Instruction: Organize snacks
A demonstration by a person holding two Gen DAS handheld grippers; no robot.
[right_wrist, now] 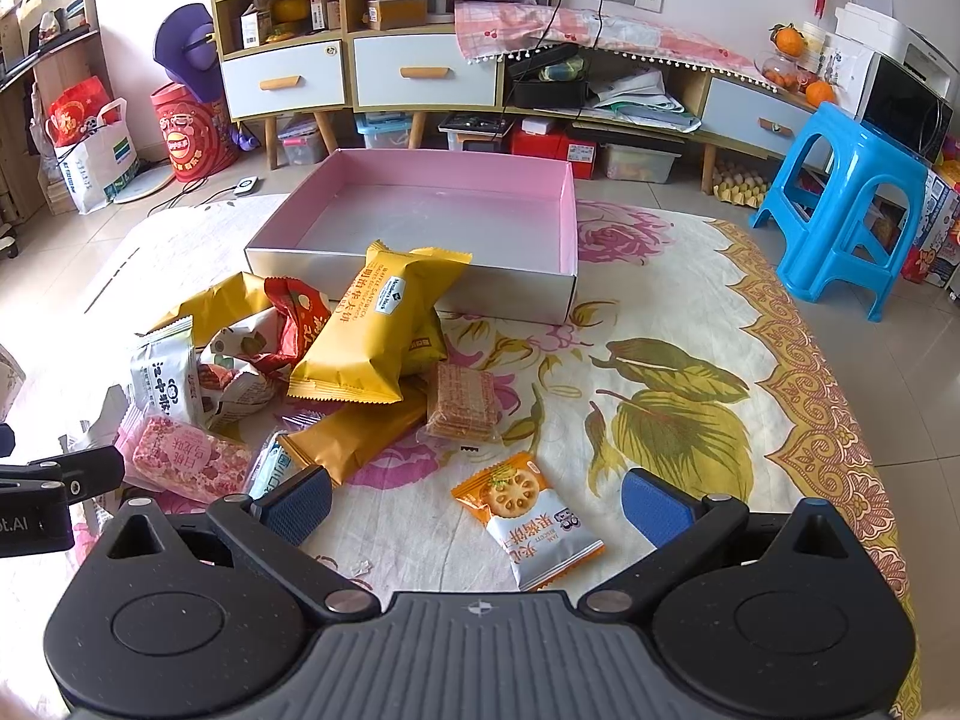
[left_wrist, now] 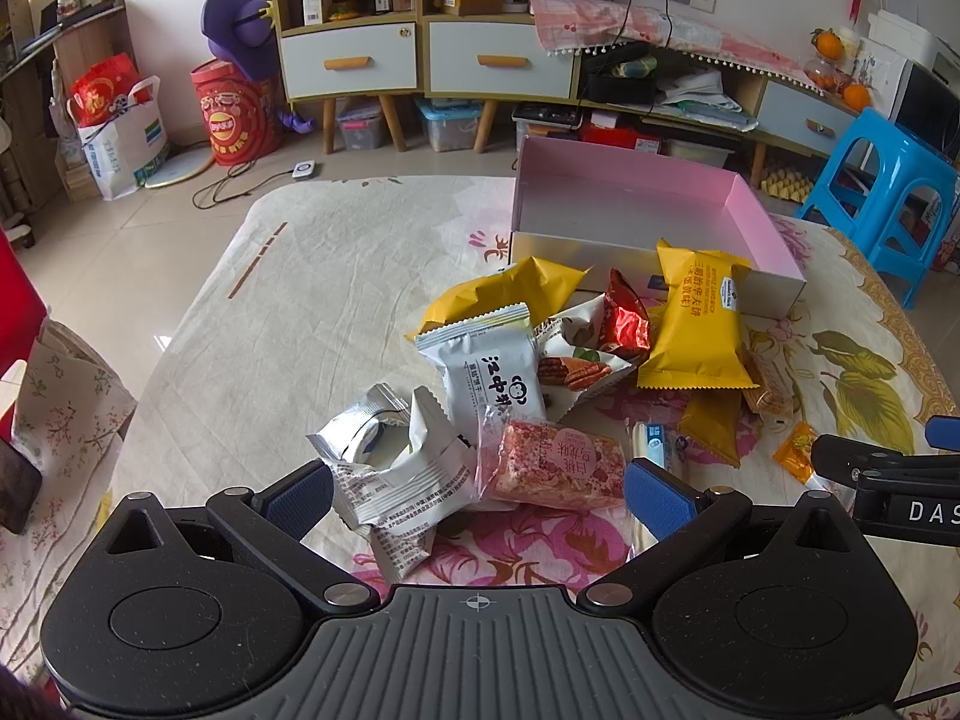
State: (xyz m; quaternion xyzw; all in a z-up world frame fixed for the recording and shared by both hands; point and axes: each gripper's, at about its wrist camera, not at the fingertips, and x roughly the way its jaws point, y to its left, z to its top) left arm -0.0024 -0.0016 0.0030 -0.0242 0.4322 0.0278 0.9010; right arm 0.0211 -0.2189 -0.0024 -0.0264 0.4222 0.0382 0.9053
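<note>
A heap of snack packs lies on a floral cloth before an empty pink-lined box (left_wrist: 762, 210) (right_wrist: 567, 222). In the left wrist view my left gripper (left_wrist: 478, 495) is open, its blue pads either side of a white crumpled packet (left_wrist: 414, 474) and a pink clear-wrapped bar (left_wrist: 555, 468). Beyond lie a white monkey-logo pack (left_wrist: 495, 372), a red foil pack (left_wrist: 627, 318) and a big yellow pack (left_wrist: 696, 324) (right_wrist: 378, 324). My right gripper (right_wrist: 477, 507) is open around an orange-and-white biscuit pack (right_wrist: 528, 510). A clear-wrapped cracker stack (right_wrist: 465, 402) sits further off.
The cloth-covered table (right_wrist: 690, 312) ends at a tiled floor. A blue plastic stool (right_wrist: 852, 204) stands at the right. Cabinets with drawers (right_wrist: 420, 72) line the back wall, with a red drum (left_wrist: 237, 114) and bags at the left.
</note>
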